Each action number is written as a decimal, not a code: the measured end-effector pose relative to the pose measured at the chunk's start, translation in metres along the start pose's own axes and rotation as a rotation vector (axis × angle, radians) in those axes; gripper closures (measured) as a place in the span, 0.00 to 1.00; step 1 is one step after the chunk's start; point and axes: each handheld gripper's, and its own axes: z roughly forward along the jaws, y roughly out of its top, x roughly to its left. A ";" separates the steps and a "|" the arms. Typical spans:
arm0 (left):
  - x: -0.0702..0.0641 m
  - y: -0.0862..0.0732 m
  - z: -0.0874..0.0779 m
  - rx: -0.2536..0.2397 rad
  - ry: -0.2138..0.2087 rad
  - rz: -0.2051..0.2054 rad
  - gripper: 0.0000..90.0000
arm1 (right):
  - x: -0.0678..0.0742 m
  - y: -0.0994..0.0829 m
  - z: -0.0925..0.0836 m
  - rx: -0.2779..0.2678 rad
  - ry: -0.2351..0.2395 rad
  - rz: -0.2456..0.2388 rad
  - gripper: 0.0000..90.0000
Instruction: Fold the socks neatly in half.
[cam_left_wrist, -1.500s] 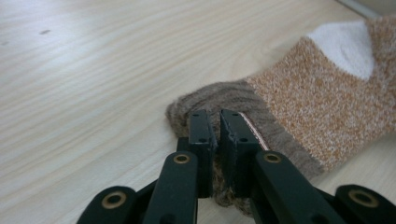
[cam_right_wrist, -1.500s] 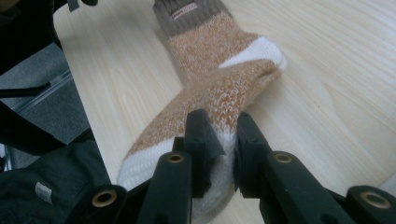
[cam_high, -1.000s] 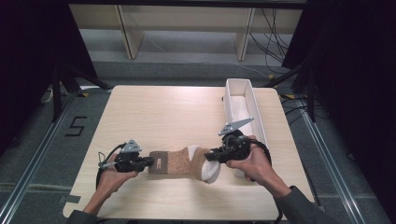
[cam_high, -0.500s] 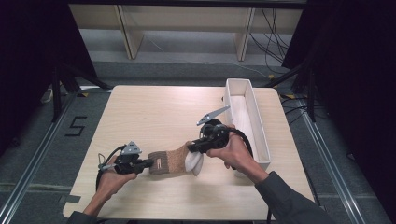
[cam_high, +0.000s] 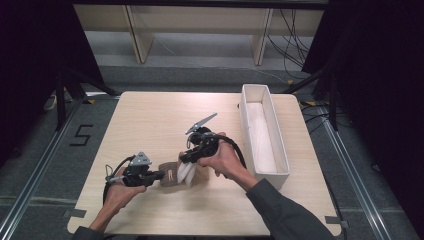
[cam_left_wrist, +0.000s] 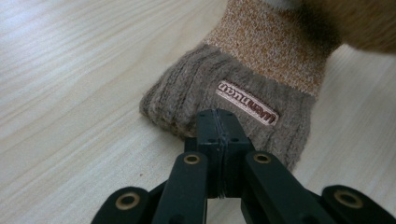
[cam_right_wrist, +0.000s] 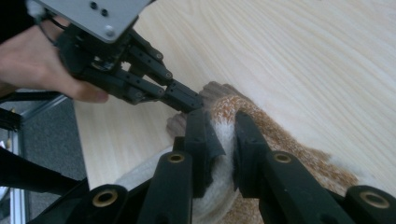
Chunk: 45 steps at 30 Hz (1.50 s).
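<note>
- The right tongs (cam_high: 186, 159) have travelled leftward across the surface (cam_high: 150, 120) since a second ago, carrying the white toe end of the sock (cam_high: 176, 173) toward the cuff end.
- The sock was stretched out flat between the two tools earlier; it now lies bunched and doubled over in front of the person, left of centre on the surface.
- The left tongs (cam_high: 159, 175) have held their position, and their jaws have just finished closing to fully together on the ribbed brown cuff.
- Judgement: a fold of the sock is in progress, with the toe half brought over the cuff half; the fold is not yet laid flat or released.
- The left gripper view shows the left tongs (cam_left_wrist: 219, 122) pinching the cuff edge of the sock (cam_left_wrist: 252, 79), just beside a small sewn label (cam_left_wrist: 246, 102). In the high view this label appears as little more than a pale mark.
- The right gripper view shows the right tongs (cam_right_wrist: 218, 122) clamped on a thick roll of white and orange knit of the sock (cam_right_wrist: 280, 140), with the left tongs (cam_right_wrist: 195, 101) meeting the fabric just beyond.
- The high view shows the white tray (cam_high: 248, 100) standing well apart at the right edge of the surface.
</note>
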 end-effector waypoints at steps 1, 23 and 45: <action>0.000 0.000 -0.001 0.000 -0.003 -0.001 0.98 | 0.000 0.000 0.000 0.000 0.000 0.000 0.87; 0.013 0.001 -0.035 -0.101 0.005 -0.088 0.90 | -0.006 0.009 0.061 -0.005 0.027 0.083 0.64; -0.002 0.014 -0.057 -0.188 0.002 -0.120 0.80 | -0.016 -0.011 0.000 -0.058 -0.087 0.032 0.64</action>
